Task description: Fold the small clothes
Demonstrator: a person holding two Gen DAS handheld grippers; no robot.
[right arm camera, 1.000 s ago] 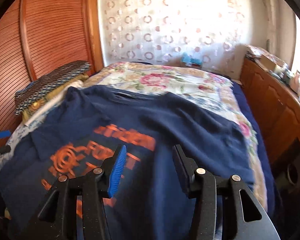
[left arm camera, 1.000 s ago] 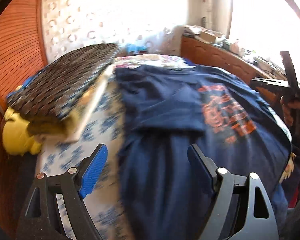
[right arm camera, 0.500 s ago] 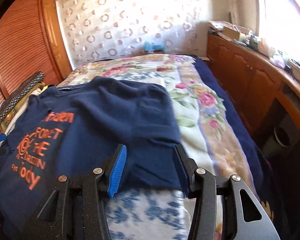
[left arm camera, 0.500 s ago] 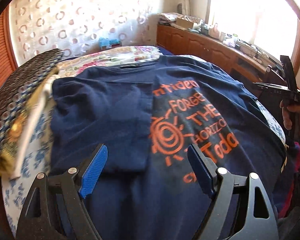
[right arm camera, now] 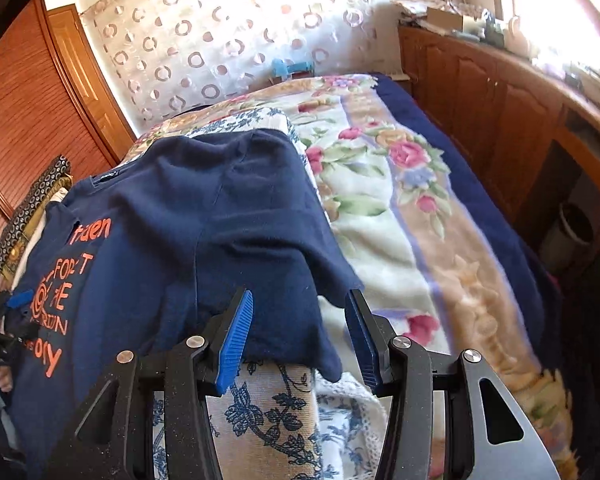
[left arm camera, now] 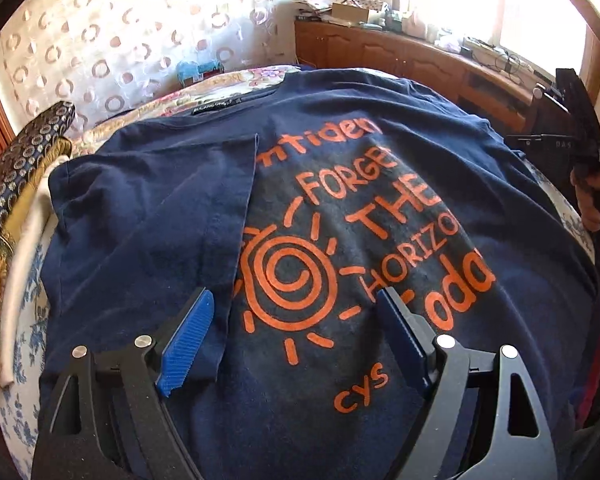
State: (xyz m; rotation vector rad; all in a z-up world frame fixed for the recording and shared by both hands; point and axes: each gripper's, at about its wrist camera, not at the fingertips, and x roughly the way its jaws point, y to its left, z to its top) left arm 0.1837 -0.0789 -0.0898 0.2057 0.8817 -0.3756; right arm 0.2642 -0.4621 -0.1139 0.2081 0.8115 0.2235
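Spread flat on the bed (right arm camera: 384, 216), print side up: navy T-shirt (left arm camera: 340, 208) with orange sun (left arm camera: 290, 276) and lettering, one sleeve (left arm camera: 204, 200) already folded inward over the chest. Poised above the shirt's lower half, left claw (left arm camera: 296, 332), spread wide, gripping nothing. Over the shirt's other edge, right claw (right arm camera: 300, 332), about half open, blue pads (right arm camera: 236, 340) either side of the sleeve hem (right arm camera: 296, 336) without pinching it. Alongside, stack of folded patterned cloths (left arm camera: 16, 184); beyond, wooden cabinets (right arm camera: 500, 120) beneath a bright window.
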